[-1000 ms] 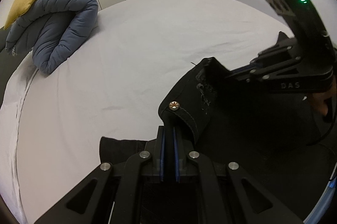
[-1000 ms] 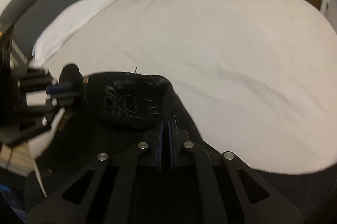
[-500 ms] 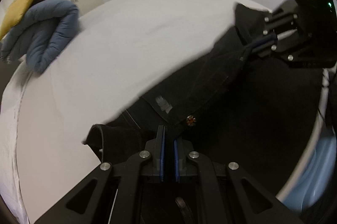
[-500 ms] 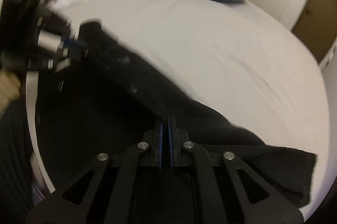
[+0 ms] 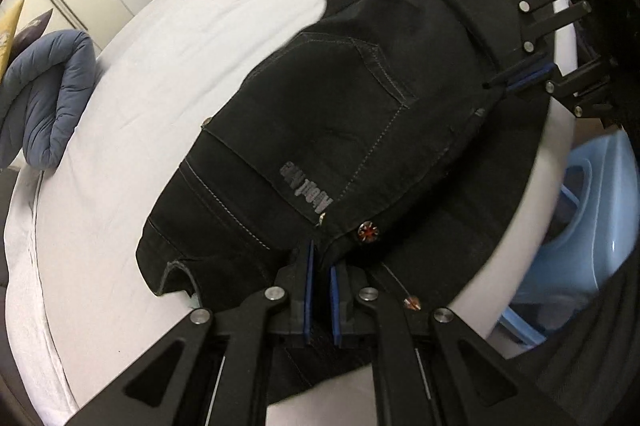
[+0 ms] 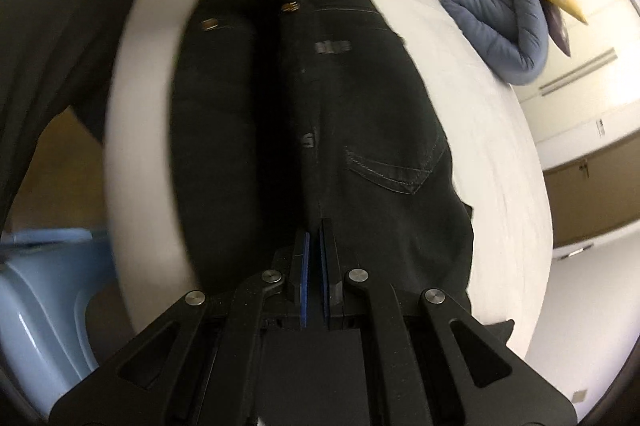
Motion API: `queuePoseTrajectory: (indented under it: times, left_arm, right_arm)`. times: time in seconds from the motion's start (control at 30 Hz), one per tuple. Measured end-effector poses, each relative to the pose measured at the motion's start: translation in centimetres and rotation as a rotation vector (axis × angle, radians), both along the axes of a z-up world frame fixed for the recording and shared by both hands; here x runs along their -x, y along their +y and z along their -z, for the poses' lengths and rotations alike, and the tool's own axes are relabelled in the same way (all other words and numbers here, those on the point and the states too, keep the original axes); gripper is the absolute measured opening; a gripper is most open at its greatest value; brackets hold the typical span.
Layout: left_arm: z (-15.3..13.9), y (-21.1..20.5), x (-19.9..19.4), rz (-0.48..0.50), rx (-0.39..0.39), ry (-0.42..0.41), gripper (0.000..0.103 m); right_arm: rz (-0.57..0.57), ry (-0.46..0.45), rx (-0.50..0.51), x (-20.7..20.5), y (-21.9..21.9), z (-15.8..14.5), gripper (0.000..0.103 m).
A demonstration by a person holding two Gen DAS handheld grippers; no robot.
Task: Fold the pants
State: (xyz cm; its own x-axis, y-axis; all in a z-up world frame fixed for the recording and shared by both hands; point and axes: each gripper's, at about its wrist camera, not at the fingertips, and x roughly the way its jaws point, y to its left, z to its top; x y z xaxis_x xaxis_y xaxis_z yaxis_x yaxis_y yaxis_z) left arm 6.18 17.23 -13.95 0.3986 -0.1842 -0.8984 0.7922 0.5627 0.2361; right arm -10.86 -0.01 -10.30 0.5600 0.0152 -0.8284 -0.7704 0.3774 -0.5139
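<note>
At nine o'clock a puffy quilted blue duvet (image 5: 44,97) sits rolled. Centre, black denim pants (image 5: 360,113), grey-stitched, lie spread on the smooth white bed (image 5: 160,65). The left gripper (image 5: 320,266) at six o'clock and right gripper (image 5: 516,81) at two o'clock each pinch the waistband.

Beyond the left claw (image 5: 321,268), past the spread black pants (image 5: 360,113), a broad stretch of bare white bed (image 5: 192,25) is left open up to the rolled blue duvet (image 5: 44,93) at its far left, while a blue plastic basket (image 5: 576,226) blocks the right below the mattress edge.
</note>
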Motion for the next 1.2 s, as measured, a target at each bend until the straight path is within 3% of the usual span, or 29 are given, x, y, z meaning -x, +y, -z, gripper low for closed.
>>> queuePoseTrajectory:
  times: [0.17, 0.3, 0.43, 0.53, 0.57, 0.6, 0.67, 0.73, 0.83, 0.87, 0.9, 1.03, 1.1, 1.2]
  left_arm:
    - [0.8, 0.0, 0.4, 0.026, -0.023, -0.01, 0.007]
    - [0.5, 0.3, 0.5, 0.014, -0.008, -0.024, 0.006]
    - [0.3, 0.3, 2.8, 0.023, -0.01, -0.036, 0.006]
    - [-0.2, 0.4, 2.9, 0.005, 0.012, -0.031, 0.006]
    - [-0.2, 0.5, 2.7, 0.0, 0.017, -0.032, 0.006]
    - [-0.5, 0.7, 2.4, -0.002, 0.02, -0.032, 0.006]
    - [-0.7, 0.7, 2.4, -0.004, 0.028, -0.032, 0.006]
    - [-0.9, 0.9, 2.3, -0.013, 0.042, -0.029, 0.006]
    - [-0.9, 1.1, 2.2, -0.026, 0.063, -0.025, 0.006]
    - [-0.9, 1.2, 2.4, -0.027, 0.064, -0.025, 0.006]
    - [-0.8, 1.2, 2.4, -0.027, 0.065, -0.025, 0.006]
    - [-0.8, 1.3, 2.4, -0.026, 0.071, -0.023, 0.006]
    - [-0.8, 1.5, 2.3, -0.025, 0.072, -0.022, 0.006]
    - [-0.7, 1.4, 2.3, -0.019, 0.069, -0.02, 0.006]
  right_arm:
    - [-0.028, -0.005, 0.063, 0.3, -0.9, 1.5, 0.001]
    - [0.015, 0.006, 0.07, 0.4, -2.0, 2.5, 0.0]
    - [0.07, 0.004, -0.034, 0.9, -2.8, 1.1, 0.0]
    - [0.147, -0.099, -0.167, 0.5, -4.3, -1.5, 0.004]
    - [0.179, -0.147, -0.17, -0.1, -4.2, -1.6, 0.016]
    - [0.189, -0.17, -0.172, -0.5, -4.1, -1.7, 0.041]
    - [0.173, -0.211, -0.205, -0.8, -4.3, -1.9, 0.08]
    - [0.109, -0.26, -0.181, 0.1, -3.6, -1.4, 0.081]
    - [0.037, -0.241, -0.124, 0.5, -2.7, 0.5, 0.072]
    - [0.051, -0.218, -0.111, -0.1, -2.6, 1.1, 0.054]
    - [0.066, -0.206, -0.104, 0.3, -2.3, 1.2, 0.043]
    - [0.106, -0.21, -0.08, -1.9, -2.5, 2.1, 0.038]
    - [0.114, -0.194, -0.062, -2.7, -2.6, 2.7, 0.002]
    - [0.116, -0.187, -0.06, -3.4, -2.7, 3.0, 0.002]
